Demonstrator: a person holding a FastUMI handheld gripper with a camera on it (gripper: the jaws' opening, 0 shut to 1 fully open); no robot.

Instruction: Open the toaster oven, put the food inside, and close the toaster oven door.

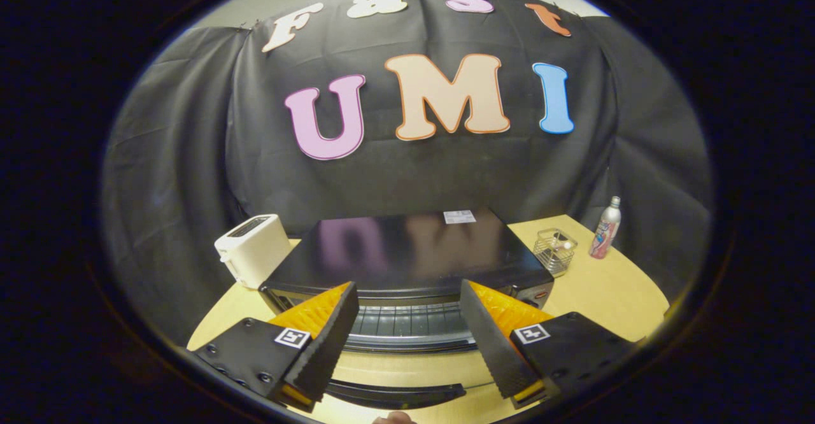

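Gripper (407,341) fingers spread wide, nothing between the pads; black ribbed pads with orange backs, one square marker on each finger base.

Toaster oven (407,255), black, glossy top, sits mid-bench directly ahead of the fingers. Door (398,393) is dropped open: its curved dark handle edge lies low, just below and between the fingertips. Wire rack (407,321) visible inside the cavity, in the gap between the two fingers. Small white label (459,216) on the oven top, toward the back.

White pop-up toaster (253,249) stands just beside the oven's left side, touching or nearly so; cannot tell which.

Right of the oven, on the pale wood bench (605,296): a small wire basket (554,251) with something small and light in it, too small to identify. Beyond that, a slim bottle (605,228) with a pink wrap, upright, near the cloth backdrop.

No food item can be made out.
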